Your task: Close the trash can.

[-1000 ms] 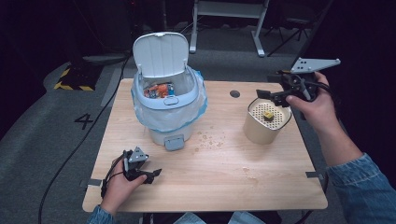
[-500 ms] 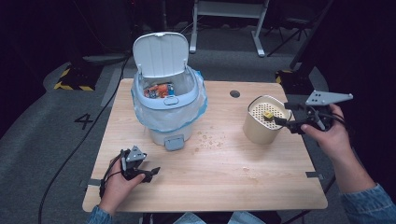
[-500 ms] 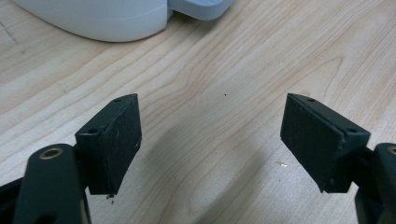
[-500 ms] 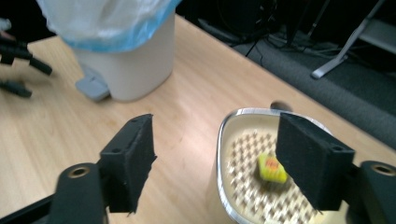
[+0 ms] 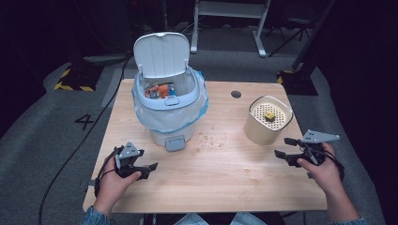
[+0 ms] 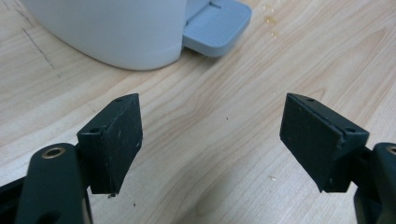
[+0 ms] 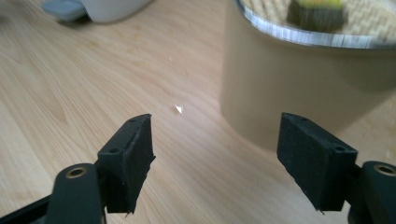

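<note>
As it sits, my R claw [image 5: 280, 146]: jaws just opening, empty, low just right of canister [image 5: 261, 131], prob. lining up a side grab.
My L claw [image 5: 149, 169]: wide, empty, parked well left of canister, out of the way.
Cube [image 5: 269, 116]: on canister lid.

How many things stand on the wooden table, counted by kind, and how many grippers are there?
White plastic pedal bin with open lid and clear liner bag: 1
Beige round canister with perforated lid: 1
Small yellow block on that lid: 1
Black two-jaw grippers, left gripper and right gripper: 2
Total: 5
</note>
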The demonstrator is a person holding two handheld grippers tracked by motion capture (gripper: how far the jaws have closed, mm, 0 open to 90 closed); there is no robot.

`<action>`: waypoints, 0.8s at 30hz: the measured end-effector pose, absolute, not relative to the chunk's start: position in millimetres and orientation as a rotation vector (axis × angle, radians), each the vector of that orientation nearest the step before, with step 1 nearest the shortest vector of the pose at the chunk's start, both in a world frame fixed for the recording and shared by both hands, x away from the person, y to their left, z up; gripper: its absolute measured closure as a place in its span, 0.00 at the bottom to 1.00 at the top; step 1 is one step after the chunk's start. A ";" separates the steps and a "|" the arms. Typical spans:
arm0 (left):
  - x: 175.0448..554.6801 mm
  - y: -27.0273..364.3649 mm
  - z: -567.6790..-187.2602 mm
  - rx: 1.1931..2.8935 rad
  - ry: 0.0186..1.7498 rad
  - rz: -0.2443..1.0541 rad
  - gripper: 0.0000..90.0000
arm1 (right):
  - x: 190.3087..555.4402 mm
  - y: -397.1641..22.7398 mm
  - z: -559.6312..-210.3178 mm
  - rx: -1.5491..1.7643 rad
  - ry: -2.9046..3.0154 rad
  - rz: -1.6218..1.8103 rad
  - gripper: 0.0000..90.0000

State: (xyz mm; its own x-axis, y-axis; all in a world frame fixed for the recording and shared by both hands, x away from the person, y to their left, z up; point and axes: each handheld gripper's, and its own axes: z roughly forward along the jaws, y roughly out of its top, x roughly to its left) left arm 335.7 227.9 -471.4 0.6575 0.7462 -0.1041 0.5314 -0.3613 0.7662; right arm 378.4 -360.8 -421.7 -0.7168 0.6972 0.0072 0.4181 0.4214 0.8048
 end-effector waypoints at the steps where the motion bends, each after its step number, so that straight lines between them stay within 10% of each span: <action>1: 335.5 227.7 -470.8 2.046 0.993 0.336 0.24 | 377.3 -362.4 -429.1 0.973 2.355 1.181 0.30; 13: 331.2 232.9 -472.2 2.016 1.013 0.335 0.24 | 370.1 -371.2 -503.5 1.053 2.377 1.063 0.26; 24: 335.2 234.6 -453.7 1.972 0.984 0.313 0.24 | 369.8 -373.6 -503.7 1.057 2.371 1.059 0.25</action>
